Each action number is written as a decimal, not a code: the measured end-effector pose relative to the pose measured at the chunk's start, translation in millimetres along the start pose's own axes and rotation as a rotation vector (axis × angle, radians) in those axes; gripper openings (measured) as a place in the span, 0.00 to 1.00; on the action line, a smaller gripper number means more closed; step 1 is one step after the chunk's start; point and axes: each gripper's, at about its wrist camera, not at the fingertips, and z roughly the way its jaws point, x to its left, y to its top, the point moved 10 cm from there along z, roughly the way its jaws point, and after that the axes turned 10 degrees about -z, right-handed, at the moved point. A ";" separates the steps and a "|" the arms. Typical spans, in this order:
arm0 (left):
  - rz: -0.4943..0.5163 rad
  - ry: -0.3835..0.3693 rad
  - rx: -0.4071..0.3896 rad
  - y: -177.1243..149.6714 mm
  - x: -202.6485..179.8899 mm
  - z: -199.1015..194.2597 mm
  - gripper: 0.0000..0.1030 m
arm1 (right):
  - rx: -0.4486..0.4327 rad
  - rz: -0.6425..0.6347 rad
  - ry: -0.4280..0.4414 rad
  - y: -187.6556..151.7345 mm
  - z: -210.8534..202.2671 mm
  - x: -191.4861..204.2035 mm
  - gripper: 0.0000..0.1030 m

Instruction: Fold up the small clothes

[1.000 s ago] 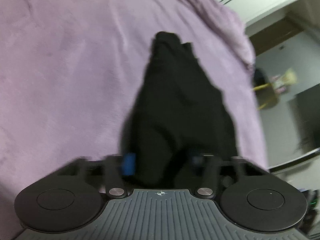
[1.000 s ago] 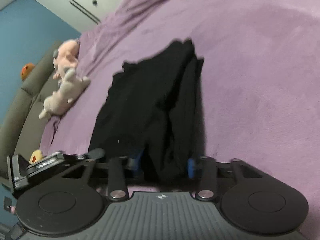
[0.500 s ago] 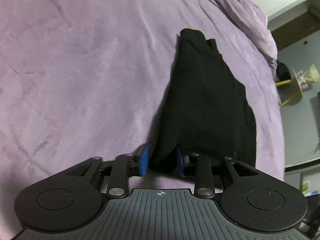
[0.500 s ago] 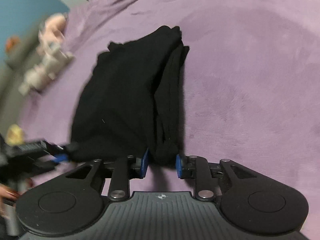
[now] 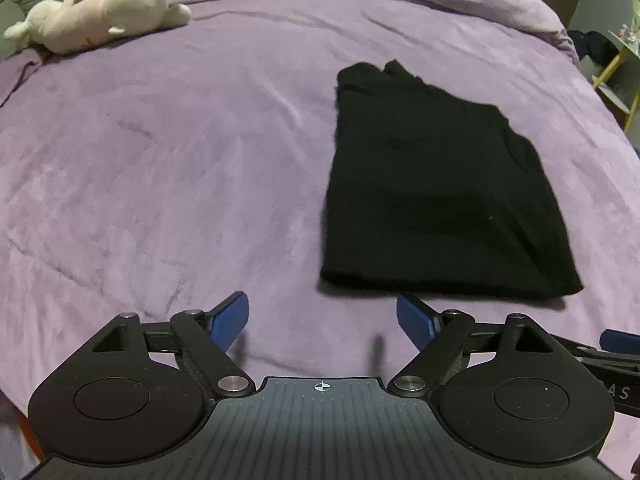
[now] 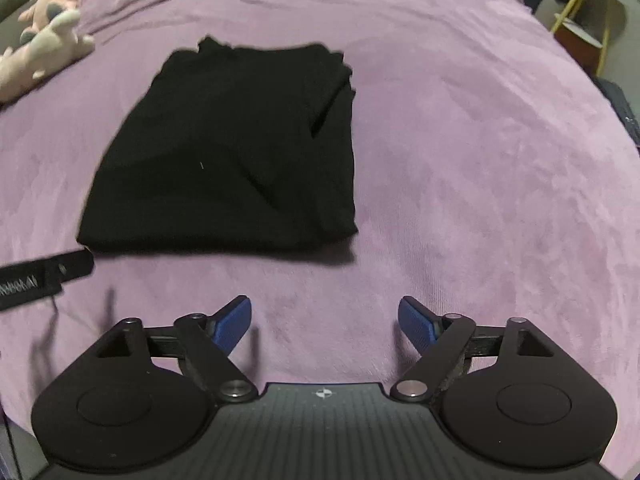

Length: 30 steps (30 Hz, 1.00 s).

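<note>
A black garment (image 5: 436, 184) lies folded into a rough rectangle on the purple bedspread (image 5: 160, 152). In the right wrist view the same garment (image 6: 236, 148) sits ahead and to the left. My left gripper (image 5: 322, 320) hovers just short of the fold's near edge, its jaws opening wide with nothing between the blue pads. My right gripper (image 6: 324, 322) is also opening, empty, over bare bedspread (image 6: 480, 160) near the garment's front right corner. The left gripper's black finger (image 6: 44, 276) shows at the left edge of the right wrist view.
A pale pink plush toy (image 5: 104, 8) lies at the bed's far left, seen again in the right wrist view as plush toy (image 6: 44, 40). A yellow-legged side table (image 6: 588, 12) stands past the bed's right edge. Rumpled bedspread runs along the far side.
Both grippers let go of the black garment, opened wide and drew back. The garment now lies flat and folded on the bed instead of hanging from the pads.
</note>
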 end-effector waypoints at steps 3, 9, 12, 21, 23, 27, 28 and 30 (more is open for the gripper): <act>0.008 -0.012 -0.008 3.2 -7.6 -3.1 0.85 | -0.006 0.011 -0.004 7.4 -4.6 4.1 0.81; 0.035 0.003 -0.014 3.3 -11.4 -5.3 0.85 | -0.013 0.017 0.007 13.7 -14.9 11.2 0.81; 0.033 0.000 -0.014 3.1 -9.9 -8.4 0.85 | -0.020 0.011 -0.004 18.1 -15.0 11.1 0.81; 0.038 -0.012 -0.016 3.4 -10.8 -14.5 0.85 | -0.038 0.008 -0.023 20.6 -22.4 10.5 0.81; 0.042 -0.012 -0.014 3.2 -10.8 -15.2 0.85 | -0.039 0.008 -0.023 21.0 -23.1 10.6 0.81; 0.042 -0.012 -0.010 2.4 -11.5 -16.7 0.85 | -0.040 0.008 -0.016 21.6 -23.8 11.5 0.82; 0.041 -0.015 -0.008 2.2 -12.0 -17.0 0.85 | -0.041 0.008 -0.014 21.7 -24.3 12.0 0.82; 0.043 -0.018 -0.007 2.2 -12.6 -17.5 0.85 | -0.044 0.006 -0.014 22.2 -25.7 12.9 0.82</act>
